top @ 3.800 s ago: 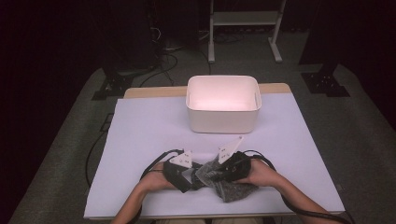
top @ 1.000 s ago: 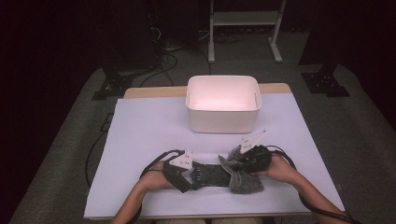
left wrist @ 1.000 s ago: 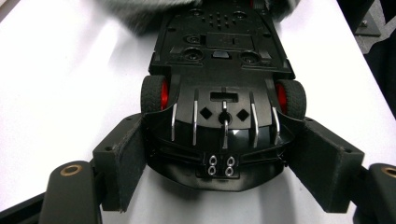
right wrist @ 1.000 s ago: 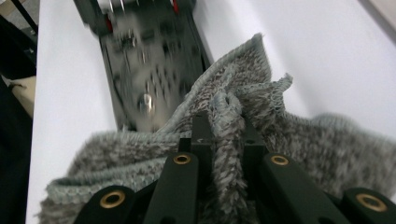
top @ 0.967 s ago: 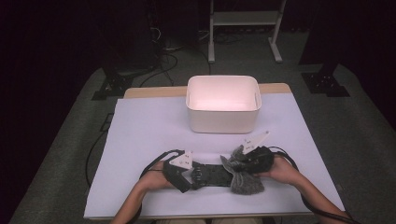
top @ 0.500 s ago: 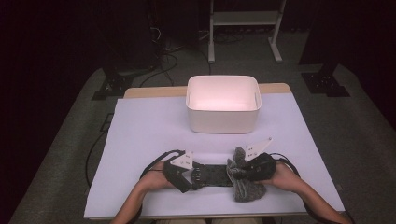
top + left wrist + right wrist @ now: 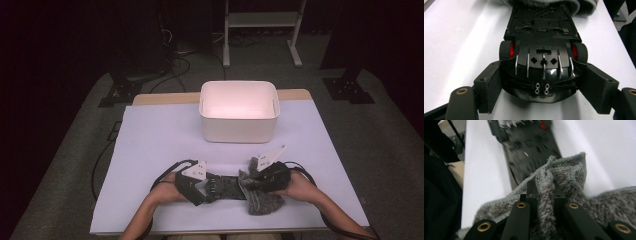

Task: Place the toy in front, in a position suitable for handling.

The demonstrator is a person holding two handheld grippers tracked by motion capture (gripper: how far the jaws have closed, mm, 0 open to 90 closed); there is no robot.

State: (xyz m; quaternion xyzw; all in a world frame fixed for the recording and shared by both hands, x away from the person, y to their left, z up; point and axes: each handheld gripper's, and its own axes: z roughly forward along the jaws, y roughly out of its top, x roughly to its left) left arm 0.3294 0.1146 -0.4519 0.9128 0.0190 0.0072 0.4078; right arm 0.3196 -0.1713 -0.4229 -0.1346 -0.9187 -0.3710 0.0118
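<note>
Left gripper (image 7: 541,87) clamped the upturned toy car (image 7: 542,45) while right gripper (image 7: 546,195) pinched the grey cloth (image 7: 574,195) mid-wipe; next probably another stroke along its underside.

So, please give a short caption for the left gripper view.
Left tool clamps an upturned black toy car on the white table.

Overhead view; two close tongs-mounted views

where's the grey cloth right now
The grey cloth sits near the table's front edge, right of centre in the high view, pinched in the right gripper and draped over the far end of the upside-down toy car held by the left gripper.
</note>
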